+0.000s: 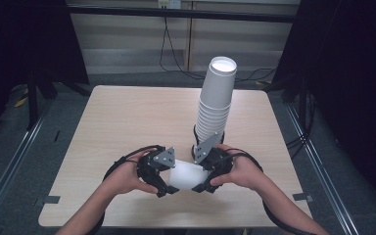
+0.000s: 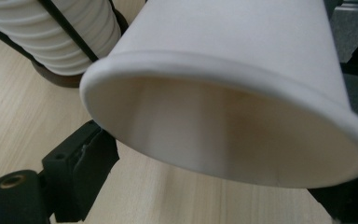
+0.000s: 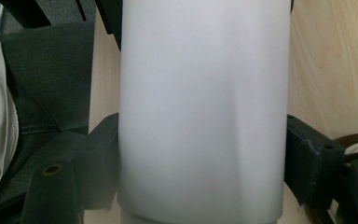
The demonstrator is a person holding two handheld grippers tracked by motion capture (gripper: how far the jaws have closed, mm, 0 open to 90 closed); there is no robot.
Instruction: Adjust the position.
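Both grippers meet near the front edge of the wooden table, whose left half and far side lie bare. Between them lies a single white paper cup, on its side. The right gripper has its jaws closed against the cup's wall on both sides; the left gripper sits at the cup's open rim, its hold unclear. Just behind stands a tall stack of cups in a dark holder. The left gripper view looks into the cup's empty mouth.
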